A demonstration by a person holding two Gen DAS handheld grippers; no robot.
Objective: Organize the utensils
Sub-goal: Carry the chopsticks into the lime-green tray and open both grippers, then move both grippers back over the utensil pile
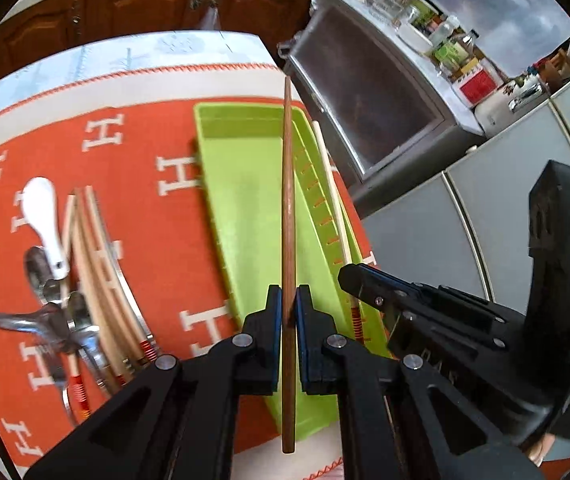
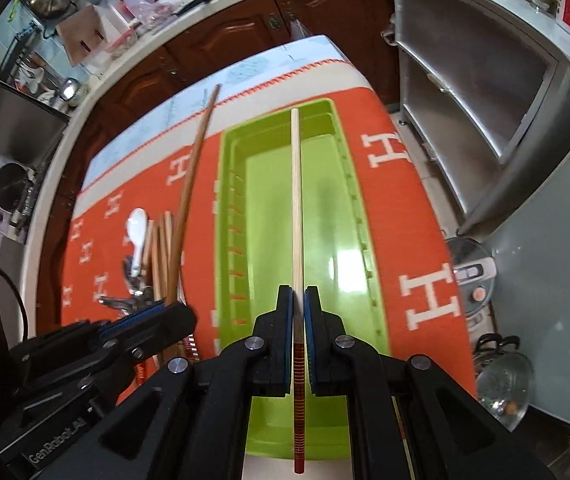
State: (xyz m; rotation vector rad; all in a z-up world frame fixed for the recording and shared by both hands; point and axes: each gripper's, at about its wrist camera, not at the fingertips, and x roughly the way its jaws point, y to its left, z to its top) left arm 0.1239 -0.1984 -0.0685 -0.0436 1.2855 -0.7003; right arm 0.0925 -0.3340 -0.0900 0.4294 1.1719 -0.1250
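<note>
My left gripper is shut on a brown chopstick and holds it lengthwise above the green tray. My right gripper is shut on a pale chopstick with red bands at its near end, held over the green tray. The right gripper shows at the right of the left wrist view. The left gripper with its brown chopstick shows at the left of the right wrist view. A pile of chopsticks, metal spoons and a white spoon lies left of the tray.
An orange cloth with white H letters covers the table. A steel cabinet and a grey fridge stand to the right. Dark wood cupboards run along the back. A rice cooker sits on the floor.
</note>
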